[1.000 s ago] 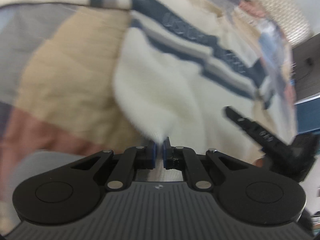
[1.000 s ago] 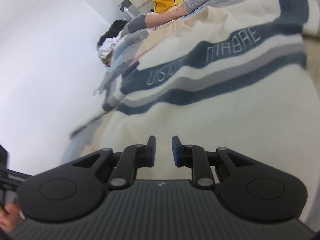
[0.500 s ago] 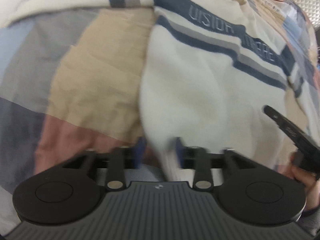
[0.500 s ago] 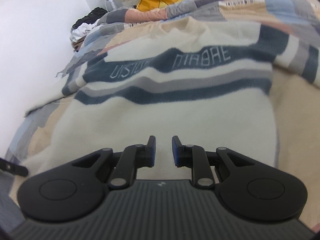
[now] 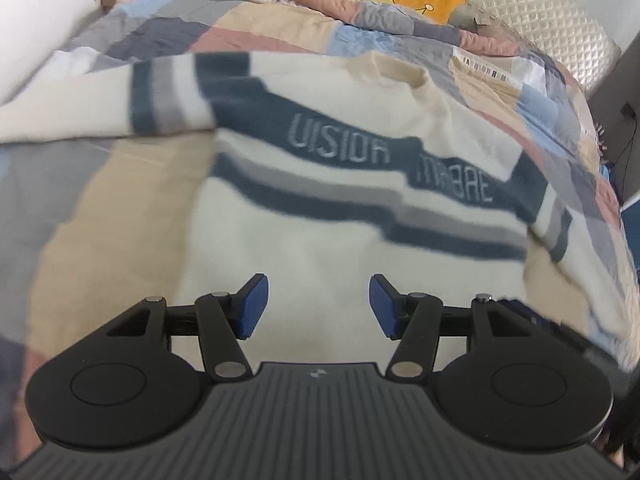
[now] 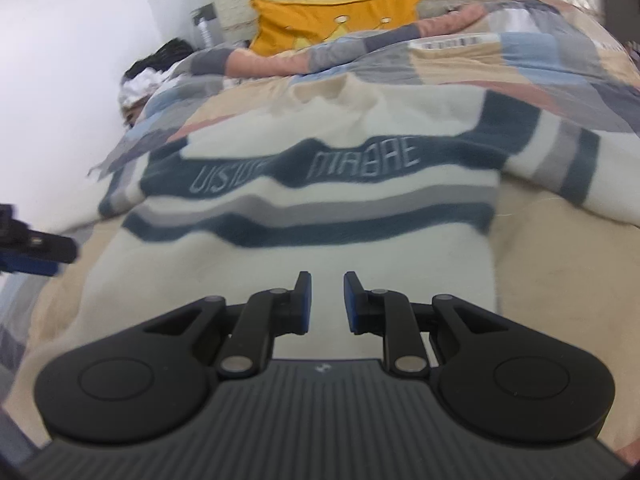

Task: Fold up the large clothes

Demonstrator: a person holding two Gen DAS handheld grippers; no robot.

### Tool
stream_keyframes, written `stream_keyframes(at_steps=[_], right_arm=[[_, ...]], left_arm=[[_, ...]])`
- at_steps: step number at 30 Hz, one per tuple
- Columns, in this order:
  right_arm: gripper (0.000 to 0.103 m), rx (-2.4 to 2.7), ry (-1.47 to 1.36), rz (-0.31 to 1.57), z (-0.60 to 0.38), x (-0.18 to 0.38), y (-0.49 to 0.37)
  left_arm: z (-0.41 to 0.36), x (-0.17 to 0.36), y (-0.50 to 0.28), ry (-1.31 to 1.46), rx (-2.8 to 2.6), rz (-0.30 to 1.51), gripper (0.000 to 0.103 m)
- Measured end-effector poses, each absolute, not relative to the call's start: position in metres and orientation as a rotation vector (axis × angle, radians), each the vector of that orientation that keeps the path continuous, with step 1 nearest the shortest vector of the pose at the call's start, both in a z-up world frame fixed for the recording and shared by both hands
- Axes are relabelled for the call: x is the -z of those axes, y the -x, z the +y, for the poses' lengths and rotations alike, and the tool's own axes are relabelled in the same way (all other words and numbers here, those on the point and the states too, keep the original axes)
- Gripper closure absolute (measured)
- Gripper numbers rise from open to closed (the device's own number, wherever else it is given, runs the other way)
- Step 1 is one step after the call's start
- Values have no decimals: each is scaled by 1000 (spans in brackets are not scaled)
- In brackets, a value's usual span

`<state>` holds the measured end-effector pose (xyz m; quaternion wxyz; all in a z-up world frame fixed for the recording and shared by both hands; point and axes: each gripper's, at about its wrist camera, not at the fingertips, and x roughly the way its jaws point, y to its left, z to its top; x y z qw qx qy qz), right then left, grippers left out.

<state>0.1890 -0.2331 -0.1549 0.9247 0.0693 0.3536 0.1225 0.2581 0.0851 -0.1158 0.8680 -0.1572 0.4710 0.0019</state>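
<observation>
Jaws: left gripper (image 5: 319, 306) just opened wide, nothing between; right gripper (image 6: 325, 303) slightly apart, empty. Striped cream sweater (image 5: 340, 240) lay flat on patchwork bed (image 5: 100, 200).

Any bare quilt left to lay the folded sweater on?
Free patch: tan quilt left of the sweater, below its spread sleeve. Another tan patch on its other side. Crowded toward the yellow pillow and clothes pile.
</observation>
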Motion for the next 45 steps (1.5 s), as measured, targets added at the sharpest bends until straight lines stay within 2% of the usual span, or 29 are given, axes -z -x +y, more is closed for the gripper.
stream_keyframes(at_steps=[7, 13, 16, 20, 30, 37, 45], right_arm=[[81, -175, -151, 678, -260, 147, -201], [81, -124, -161, 700, -271, 155, -222], [81, -129, -156, 728, -269, 165, -232], [81, -135, -127, 765, -260, 181, -246], [82, -124, -61, 820, -248, 210, -264], [84, -85, -193, 806, -262, 194, -263], [81, 152, -304, 652, -321, 162, -243]], left_arm=[[22, 116, -313, 266, 92, 914, 41], [-19, 148, -339, 103, 115, 880, 41], [-27, 174, -346, 9, 118, 882, 41], [-16, 209, -354, 52, 85, 909, 41], [-16, 240, -363, -29, 59, 923, 40], [-3, 234, -362, 65, 69, 913, 40], [1, 213, -342, 107, 90, 873, 40]])
